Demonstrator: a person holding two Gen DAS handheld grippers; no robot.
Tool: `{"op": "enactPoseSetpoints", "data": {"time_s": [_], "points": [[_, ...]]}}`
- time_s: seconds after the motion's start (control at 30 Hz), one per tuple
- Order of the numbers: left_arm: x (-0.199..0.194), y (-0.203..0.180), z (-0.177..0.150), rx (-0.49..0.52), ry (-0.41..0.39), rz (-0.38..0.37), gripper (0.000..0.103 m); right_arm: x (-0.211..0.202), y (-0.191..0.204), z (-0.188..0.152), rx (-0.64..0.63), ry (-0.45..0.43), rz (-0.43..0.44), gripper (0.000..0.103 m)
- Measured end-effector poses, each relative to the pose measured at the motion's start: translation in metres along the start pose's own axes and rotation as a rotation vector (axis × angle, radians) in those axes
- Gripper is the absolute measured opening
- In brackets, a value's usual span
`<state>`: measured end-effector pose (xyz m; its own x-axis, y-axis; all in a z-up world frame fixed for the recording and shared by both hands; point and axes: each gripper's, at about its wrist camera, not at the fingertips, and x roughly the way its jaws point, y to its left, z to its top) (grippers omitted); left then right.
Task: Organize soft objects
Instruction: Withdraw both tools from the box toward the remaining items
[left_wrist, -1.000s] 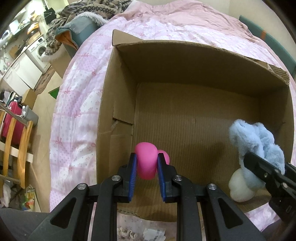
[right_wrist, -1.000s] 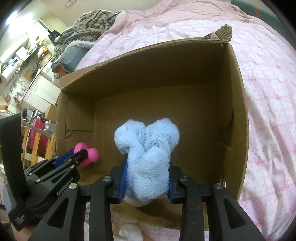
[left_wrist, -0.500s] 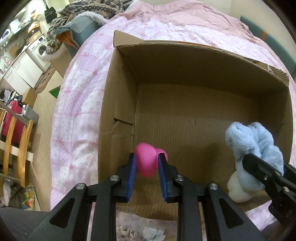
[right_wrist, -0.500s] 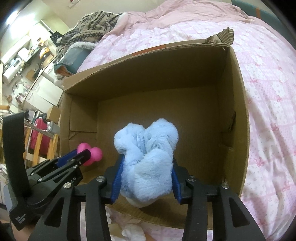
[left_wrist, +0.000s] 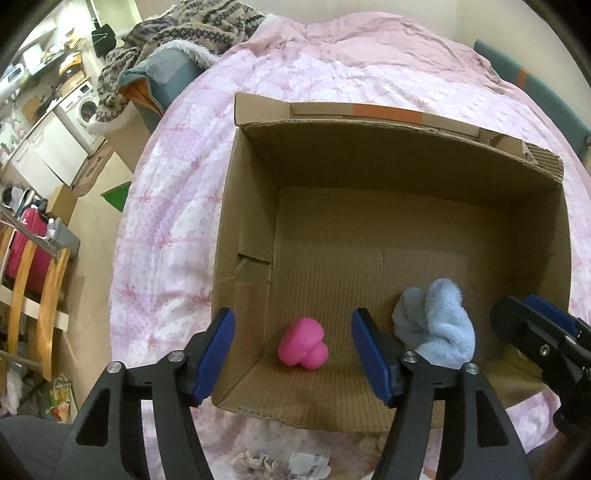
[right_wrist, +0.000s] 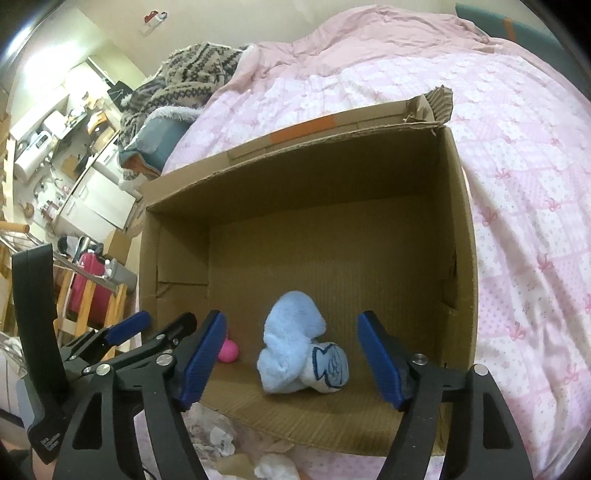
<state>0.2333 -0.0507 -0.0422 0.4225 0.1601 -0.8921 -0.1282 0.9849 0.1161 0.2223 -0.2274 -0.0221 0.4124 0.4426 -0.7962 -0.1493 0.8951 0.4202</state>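
both claws have just been opening and are standing wide, holding nothing. left gripper (left_wrist: 291, 350) is hanging over the pink toy (left_wrist: 303, 348), right gripper (right_wrist: 291, 360) over the blue plush (right_wrist: 295, 350), both lying on the box (left_wrist: 251, 229) floor near the front wall. plush is lying with its white end (right_wrist: 330, 367) pointing right.

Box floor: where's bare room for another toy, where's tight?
Free: the cardboard box floor from its far wall to mid-floor, wall to wall. Crowded: the near edge, where the pink toy sits left and the blue plush right, under the open left gripper and right gripper.
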Motion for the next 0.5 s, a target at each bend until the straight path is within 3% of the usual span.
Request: {"op": "enactPoseSetpoints", "data": {"time_s": [0.1,0.5], "points": [[-0.004,0.0,-0.002,0.002,-0.004,-0.004,0.063,-0.004,0.0,-0.001,0.004,-0.013,-0.007,0.088],[-0.042,0.011,-0.017,-0.012,-0.077,-0.073,0.063,-0.026,0.003,-0.021,-0.02,-0.033,-0.02,0.088]]}}
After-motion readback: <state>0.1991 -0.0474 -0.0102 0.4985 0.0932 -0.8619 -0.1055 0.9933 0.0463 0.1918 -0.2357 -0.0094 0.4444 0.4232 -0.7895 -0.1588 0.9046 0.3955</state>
